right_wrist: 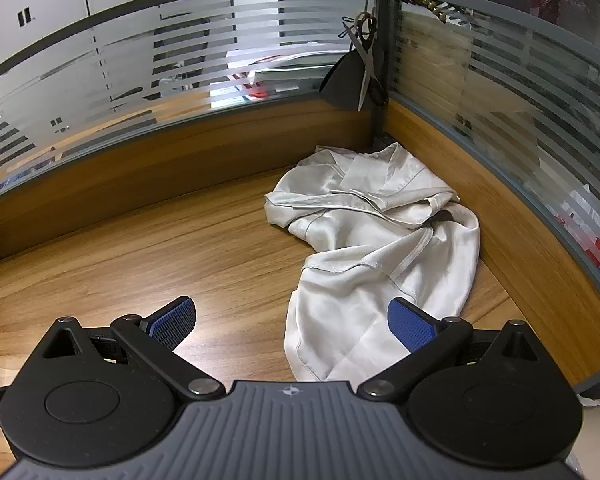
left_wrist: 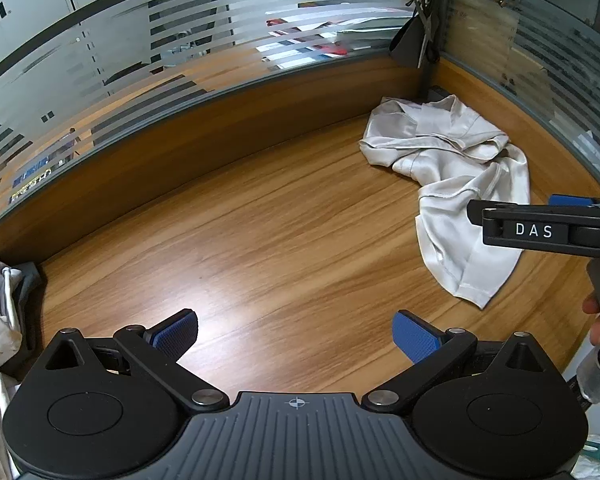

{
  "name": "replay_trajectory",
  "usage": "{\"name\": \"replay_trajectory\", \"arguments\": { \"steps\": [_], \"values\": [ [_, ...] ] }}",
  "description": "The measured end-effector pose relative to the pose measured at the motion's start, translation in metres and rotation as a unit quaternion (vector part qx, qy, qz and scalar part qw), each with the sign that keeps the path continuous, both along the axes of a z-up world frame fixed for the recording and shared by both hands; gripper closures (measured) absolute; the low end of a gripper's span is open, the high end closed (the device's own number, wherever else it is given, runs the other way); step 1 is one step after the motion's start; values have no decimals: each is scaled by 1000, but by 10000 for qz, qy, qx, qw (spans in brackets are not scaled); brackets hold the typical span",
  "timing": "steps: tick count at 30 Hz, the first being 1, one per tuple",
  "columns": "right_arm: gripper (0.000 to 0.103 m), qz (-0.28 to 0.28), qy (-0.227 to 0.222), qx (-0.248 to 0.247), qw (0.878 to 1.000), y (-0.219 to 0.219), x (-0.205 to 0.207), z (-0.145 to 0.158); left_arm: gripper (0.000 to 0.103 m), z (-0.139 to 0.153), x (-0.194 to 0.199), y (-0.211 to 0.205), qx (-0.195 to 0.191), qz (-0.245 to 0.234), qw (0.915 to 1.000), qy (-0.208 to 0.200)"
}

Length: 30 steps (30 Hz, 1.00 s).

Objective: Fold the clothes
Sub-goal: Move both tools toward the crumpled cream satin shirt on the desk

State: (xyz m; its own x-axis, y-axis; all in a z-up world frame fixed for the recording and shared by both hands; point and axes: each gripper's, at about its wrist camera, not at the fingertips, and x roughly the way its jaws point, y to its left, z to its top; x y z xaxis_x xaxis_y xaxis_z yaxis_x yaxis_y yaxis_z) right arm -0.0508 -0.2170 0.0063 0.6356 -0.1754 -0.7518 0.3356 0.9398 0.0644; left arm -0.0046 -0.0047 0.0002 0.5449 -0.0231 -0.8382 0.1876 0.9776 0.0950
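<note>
light: even, bright indoor, from overhead | glare: pale sheen on tabletop (left_wrist: 220, 296) ahead of jaws, faint reflections in frosted glass partition (right_wrist: 180, 52) | shadows: soft, short | distortion: strong fisheye bowing at edges, dark corners | focus: sharp centre, slight softness at rim

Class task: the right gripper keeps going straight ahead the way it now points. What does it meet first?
Most likely the crumpled white garment: the open right gripper already has its near hem between its fingers, though height above the desk is unclear.
</note>
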Motion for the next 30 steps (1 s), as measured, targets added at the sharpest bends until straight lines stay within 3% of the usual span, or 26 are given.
{"name": "replay_trajectory", "arguments": {
  "steps": [30],
  "values": [
    [0, -16, 29, -18, 10000, -2, 0, -10, 0, -1, 3, 3, -102, -33, 9999, 110]
  ]
}}
